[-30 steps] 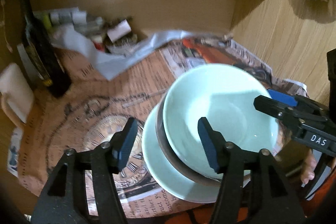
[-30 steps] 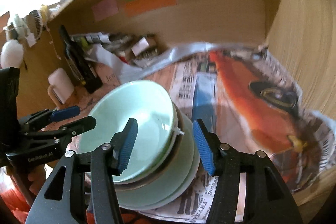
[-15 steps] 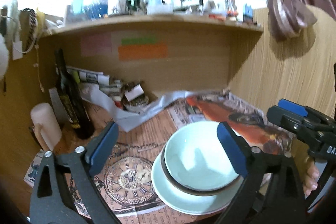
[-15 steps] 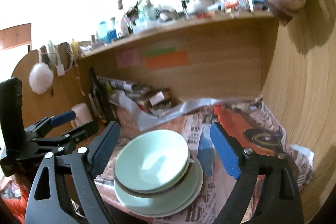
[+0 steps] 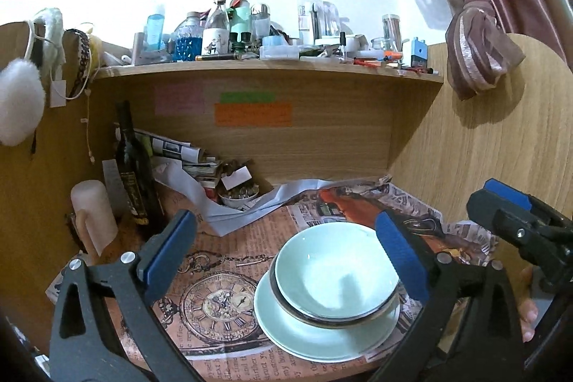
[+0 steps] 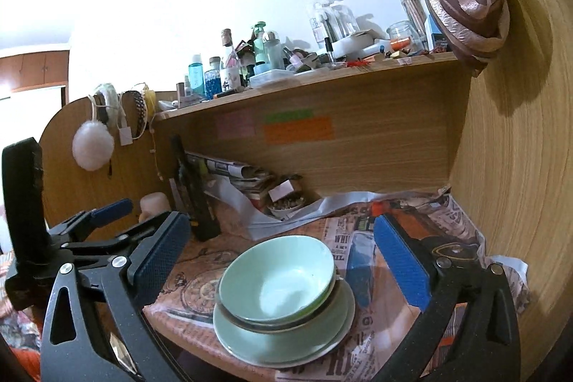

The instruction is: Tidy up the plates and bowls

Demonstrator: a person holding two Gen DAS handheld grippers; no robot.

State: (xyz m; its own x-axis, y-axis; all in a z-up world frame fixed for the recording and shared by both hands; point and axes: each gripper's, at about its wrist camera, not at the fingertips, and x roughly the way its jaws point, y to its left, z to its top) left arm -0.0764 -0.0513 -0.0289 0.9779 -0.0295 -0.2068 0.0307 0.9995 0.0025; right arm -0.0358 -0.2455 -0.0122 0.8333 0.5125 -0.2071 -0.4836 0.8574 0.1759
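Observation:
A pale green bowl (image 5: 336,278) sits nested in a dark-rimmed bowl on a pale green plate (image 5: 308,339), stacked near the front edge of the desk. The stack also shows in the right wrist view, bowl (image 6: 275,278) on plate (image 6: 272,342). My left gripper (image 5: 286,260) is open wide and empty, held back above the stack. My right gripper (image 6: 279,260) is open wide and empty, also back from the stack. Each gripper shows at the edge of the other's view.
Newspaper (image 5: 222,274) covers the desk. A dark bottle (image 5: 134,174), a cream candle (image 5: 93,213), papers and a small dish (image 5: 238,197) stand at the back left. A cluttered shelf (image 5: 268,65) runs overhead. A wooden side panel (image 5: 501,149) is on the right.
Both grippers opened wide and pulled up and back from the stack, which stays on the desk. The views now take in the shelf and wall.

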